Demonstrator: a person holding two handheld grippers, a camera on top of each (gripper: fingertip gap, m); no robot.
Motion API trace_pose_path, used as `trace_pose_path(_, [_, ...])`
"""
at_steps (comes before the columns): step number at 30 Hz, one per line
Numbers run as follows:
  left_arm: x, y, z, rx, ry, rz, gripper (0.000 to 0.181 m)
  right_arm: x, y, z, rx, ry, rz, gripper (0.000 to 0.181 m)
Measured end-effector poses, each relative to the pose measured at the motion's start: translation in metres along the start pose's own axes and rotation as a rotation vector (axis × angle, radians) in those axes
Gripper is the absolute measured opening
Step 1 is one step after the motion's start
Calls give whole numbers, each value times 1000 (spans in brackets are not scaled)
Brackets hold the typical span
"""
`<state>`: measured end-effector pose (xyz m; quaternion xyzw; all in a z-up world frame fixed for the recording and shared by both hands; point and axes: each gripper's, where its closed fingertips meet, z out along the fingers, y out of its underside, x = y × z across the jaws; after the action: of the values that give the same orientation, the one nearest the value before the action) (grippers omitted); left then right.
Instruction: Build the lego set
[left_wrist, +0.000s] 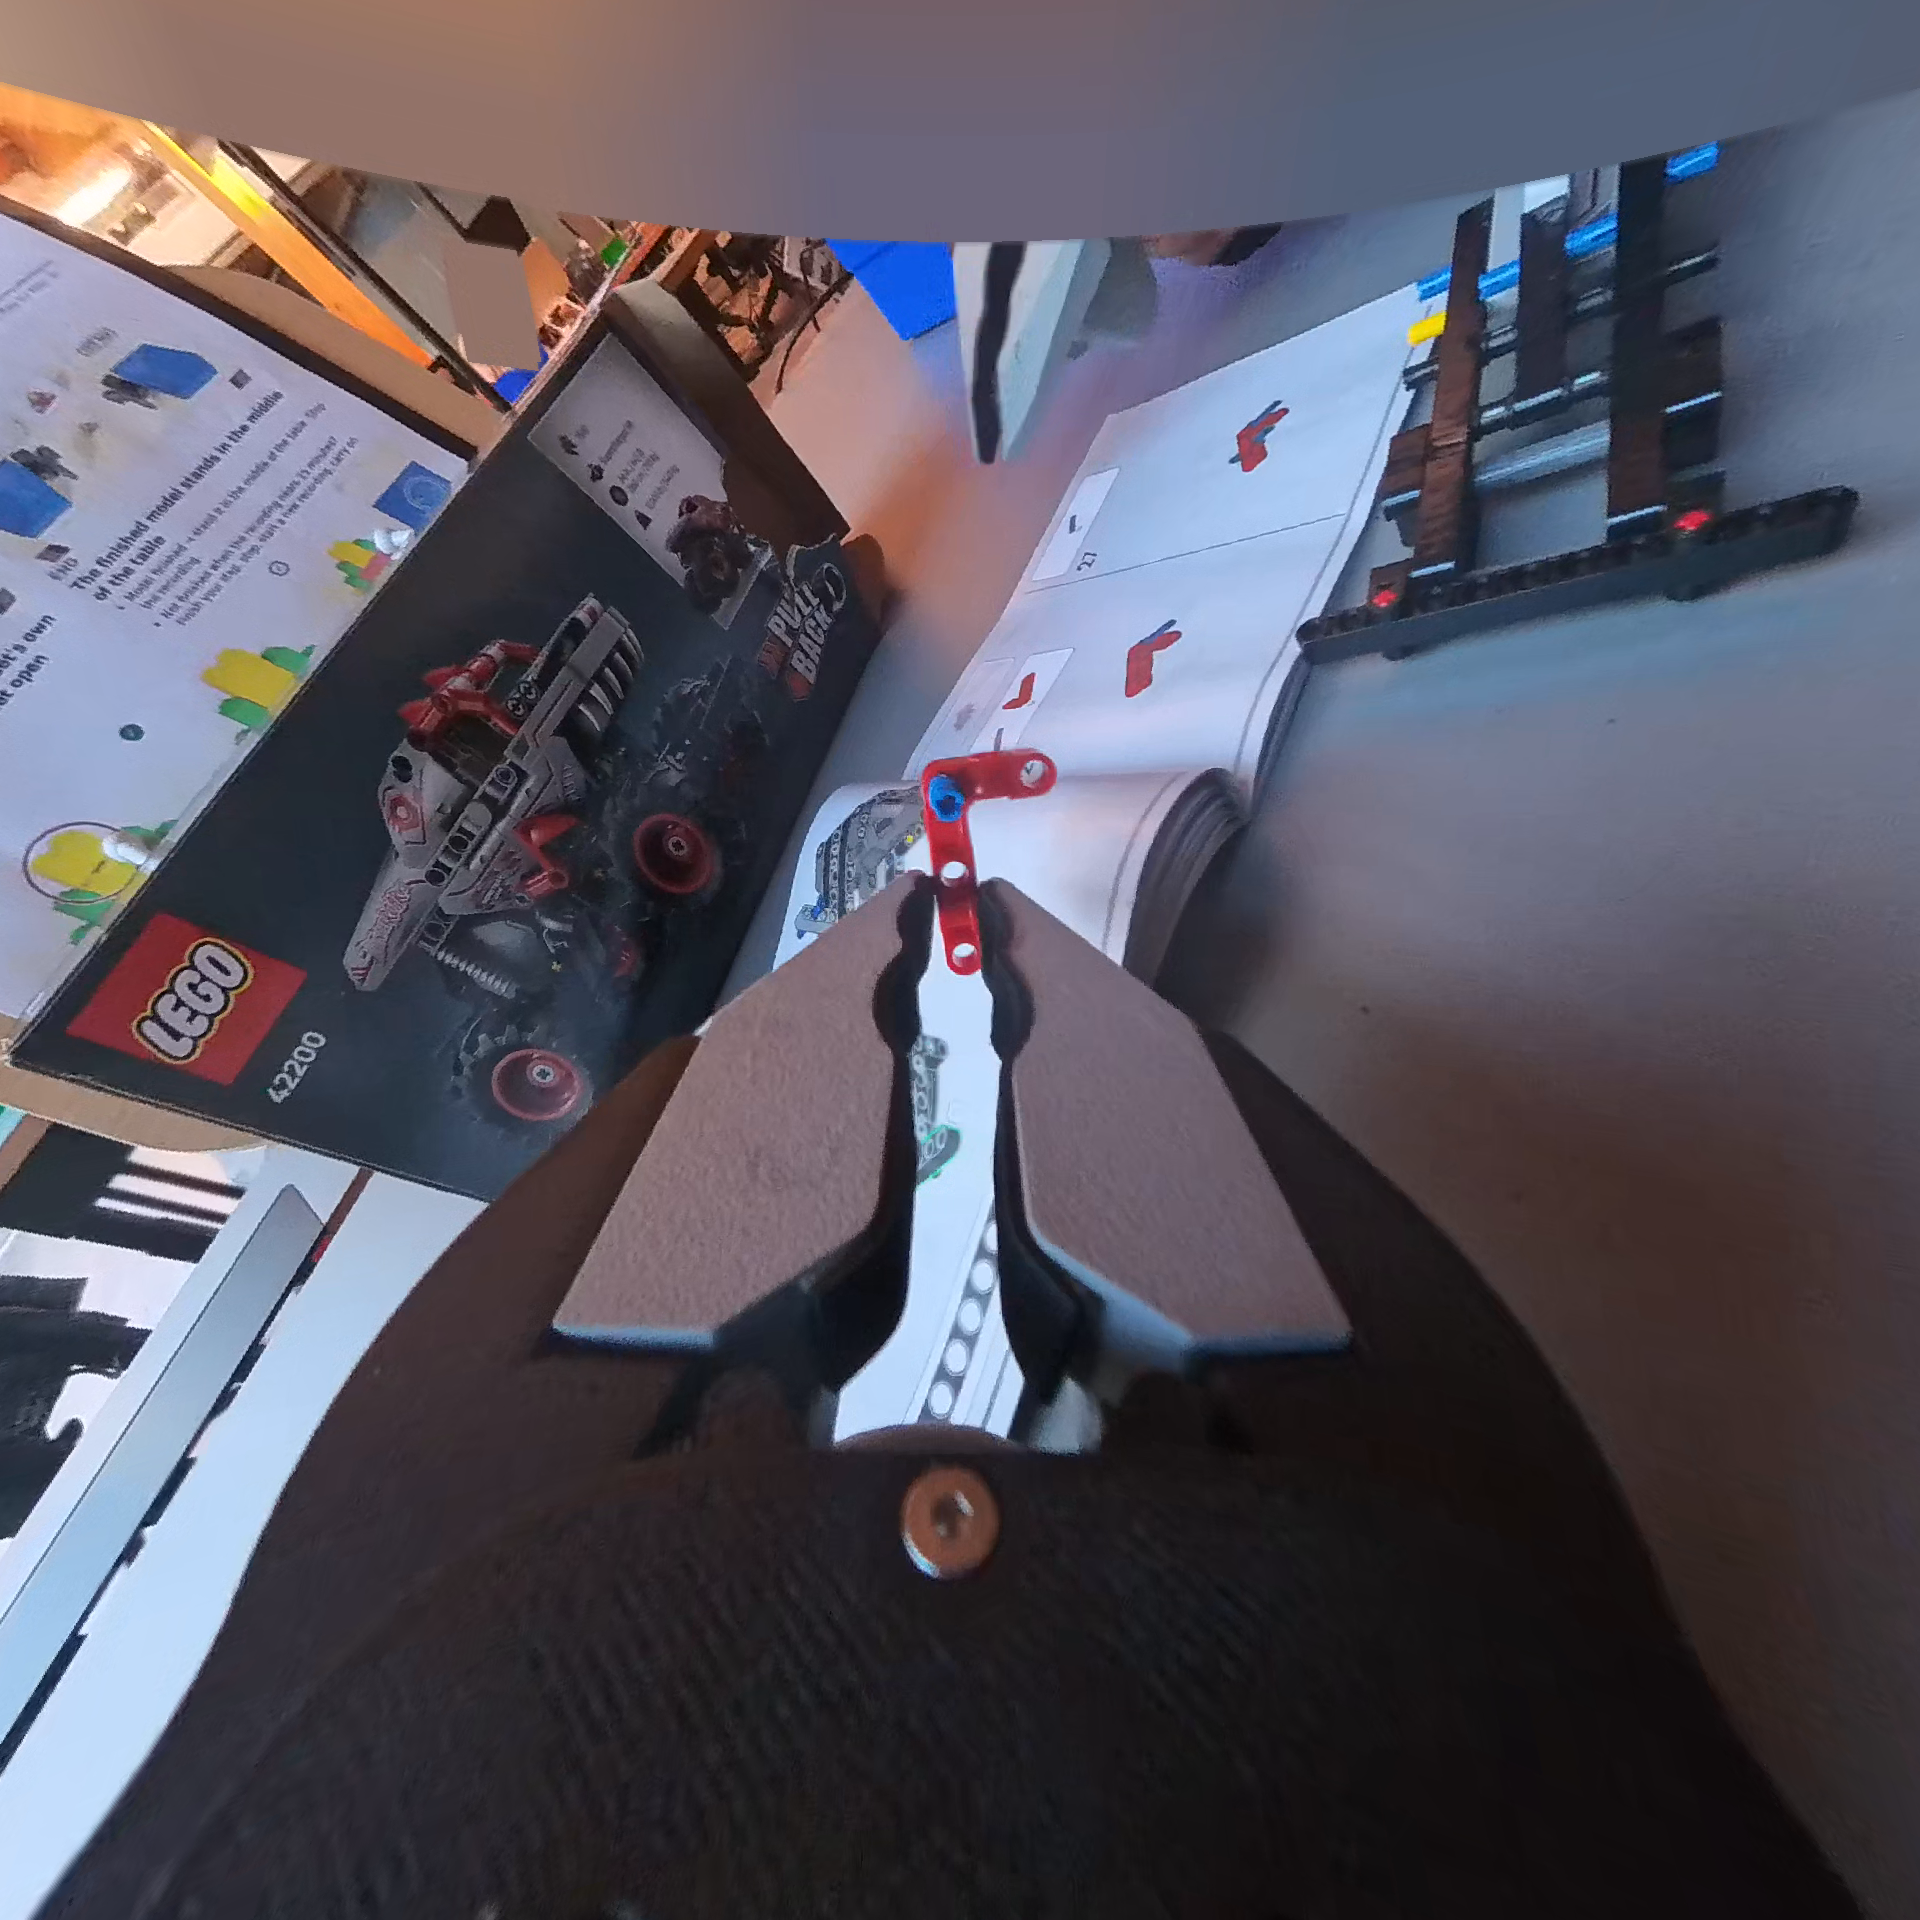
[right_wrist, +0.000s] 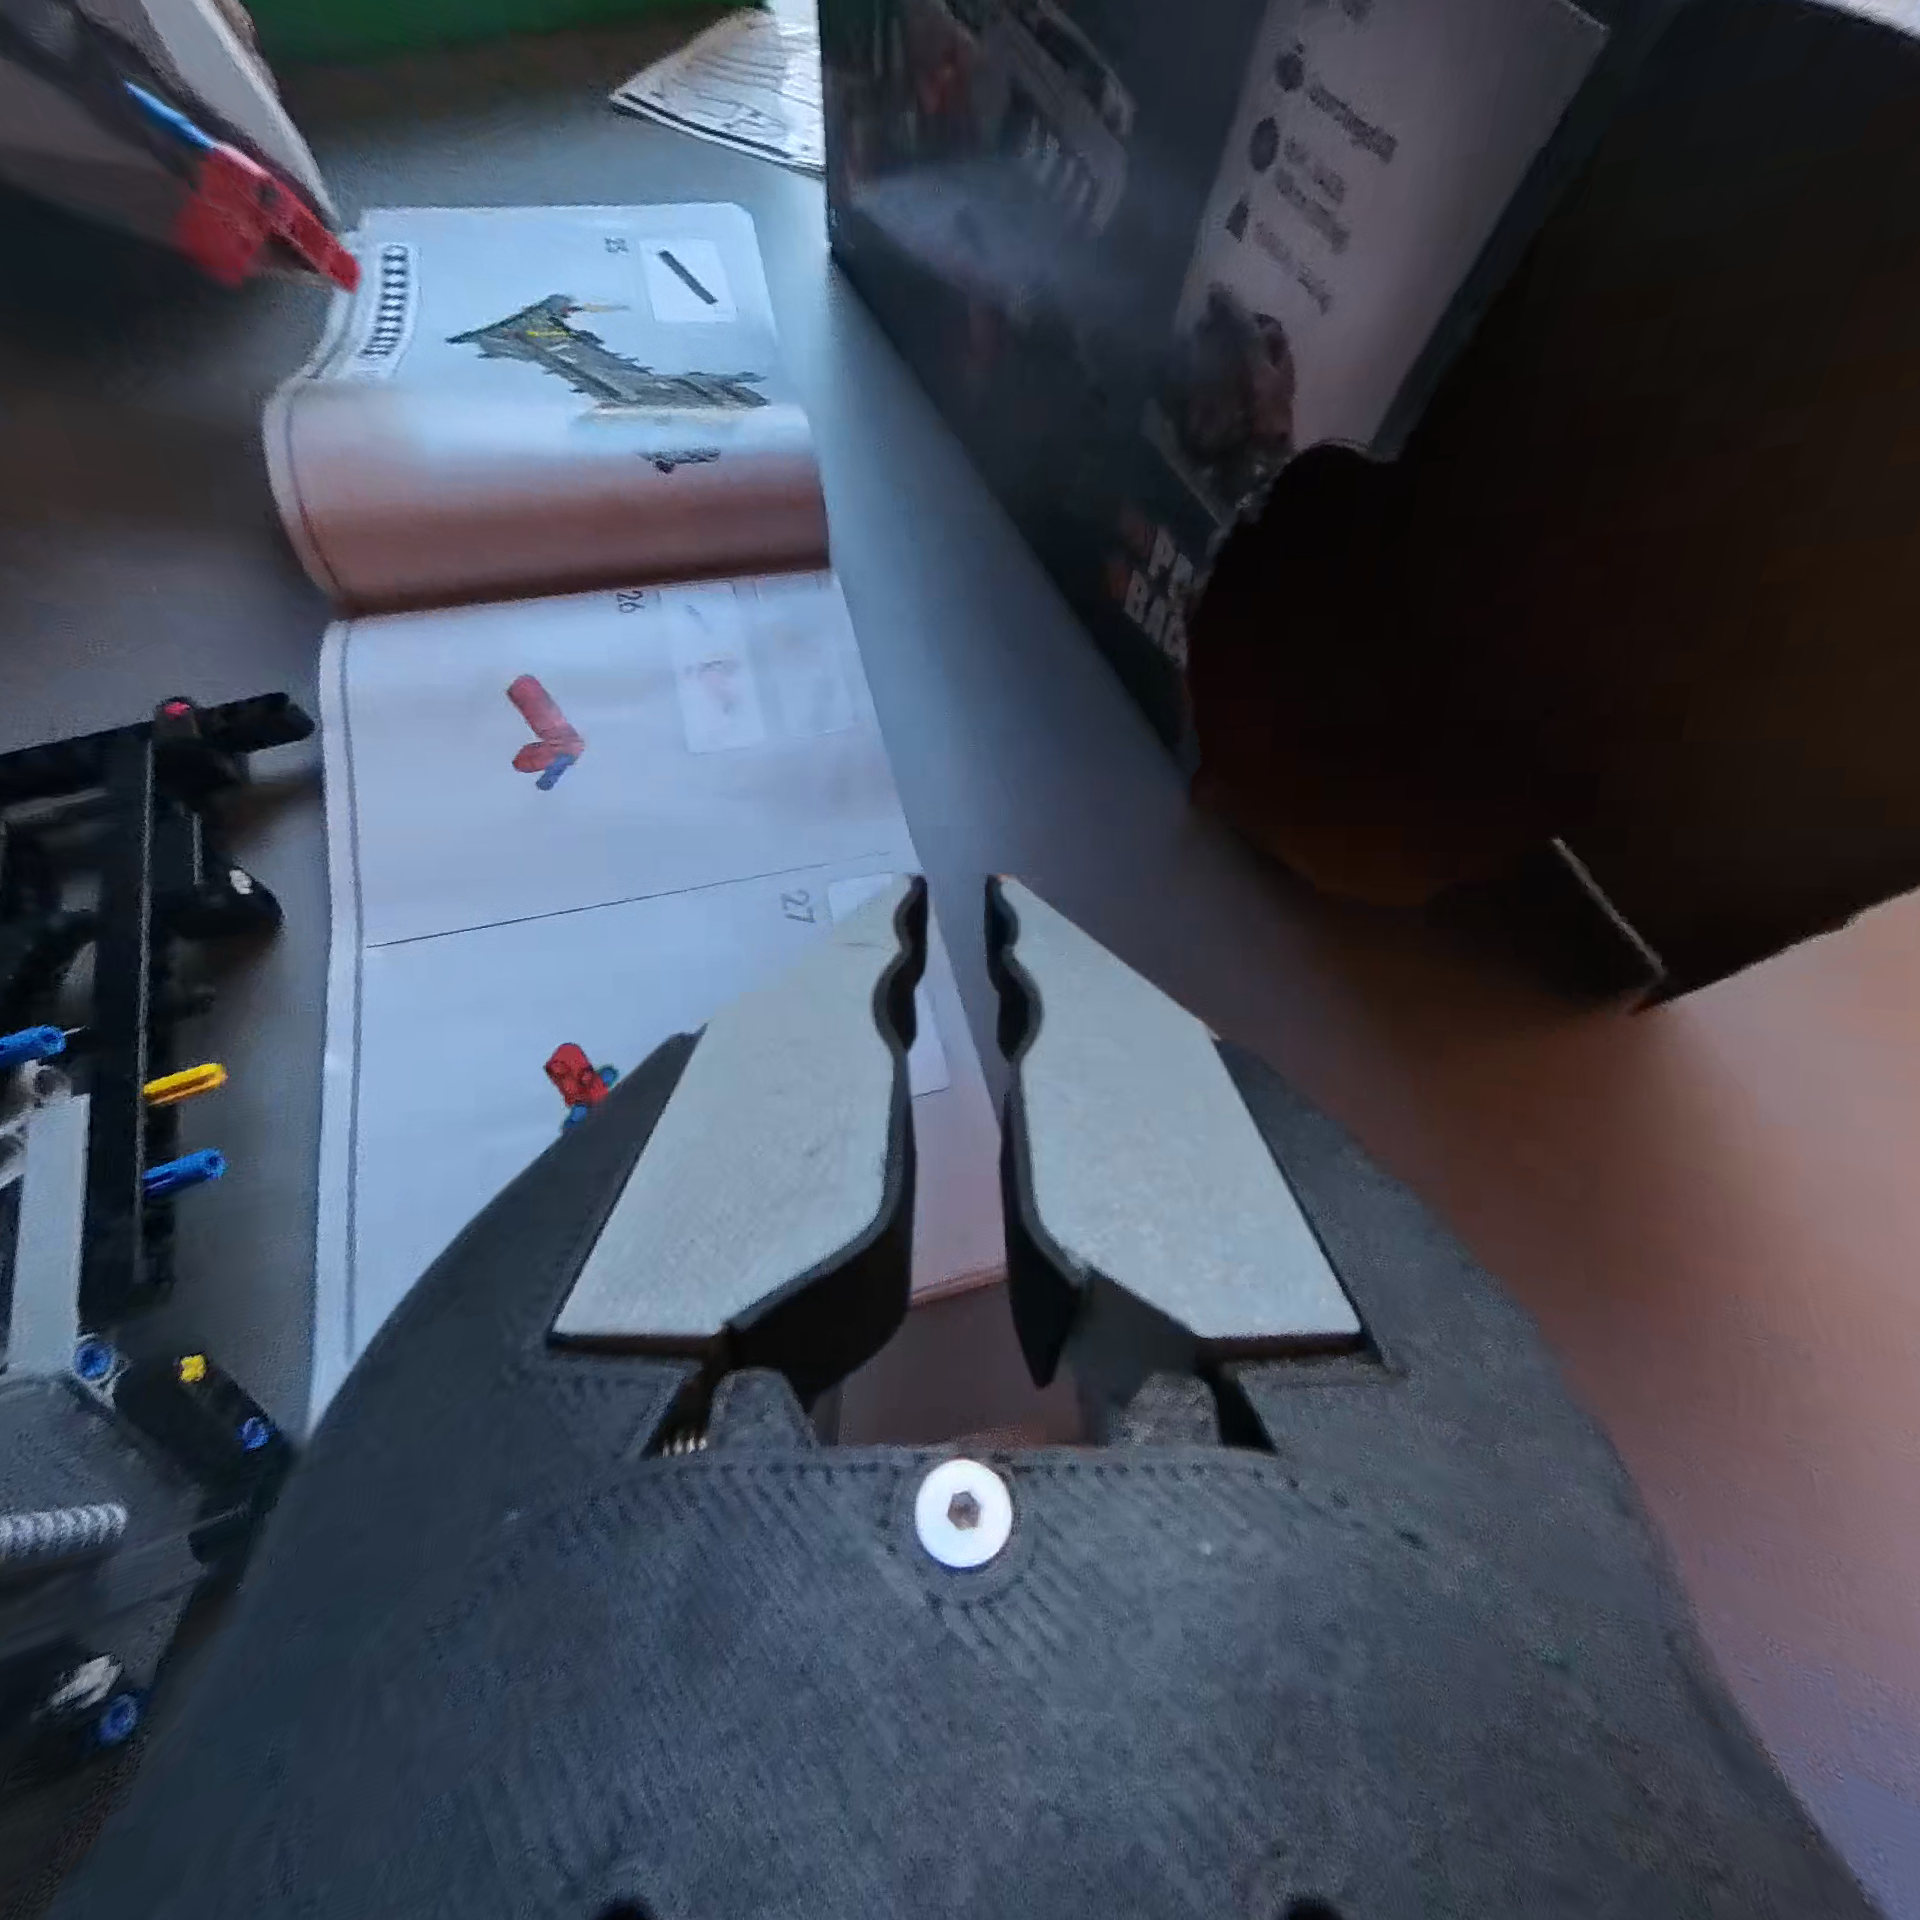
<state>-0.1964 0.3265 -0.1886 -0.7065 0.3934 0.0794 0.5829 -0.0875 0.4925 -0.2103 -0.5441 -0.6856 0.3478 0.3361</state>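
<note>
My left gripper (left_wrist: 956, 883) is shut on the lower arm of a red L-shaped beam (left_wrist: 951, 844) with a blue pin (left_wrist: 944, 798) at its corner, held above the open instruction booklet (left_wrist: 1195, 582). The part-built black chassis (left_wrist: 1558, 587) lies to the right of the booklet. My right gripper (right_wrist: 954, 883) hovers over the booklet's near page (right_wrist: 623, 831), its jaws slightly apart with nothing between them. The chassis (right_wrist: 125, 935), with blue and yellow pins, also shows in the right wrist view, at the left. The red beam (right_wrist: 249, 223) in the left gripper shows there at the top left.
The dark set box (left_wrist: 499, 790) stands left of the booklet, with a white printed sheet (left_wrist: 156, 520) propped behind it. In the right wrist view the box (right_wrist: 1039, 312) is on the right with its open end (right_wrist: 1558, 571) facing me. Grey table (left_wrist: 1558, 935) lies beyond.
</note>
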Motion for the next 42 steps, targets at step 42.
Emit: trace_pose_path(42, [0, 2, 1, -12, -2, 12, 5, -7, 26, 19, -162, -18, -45, 0])
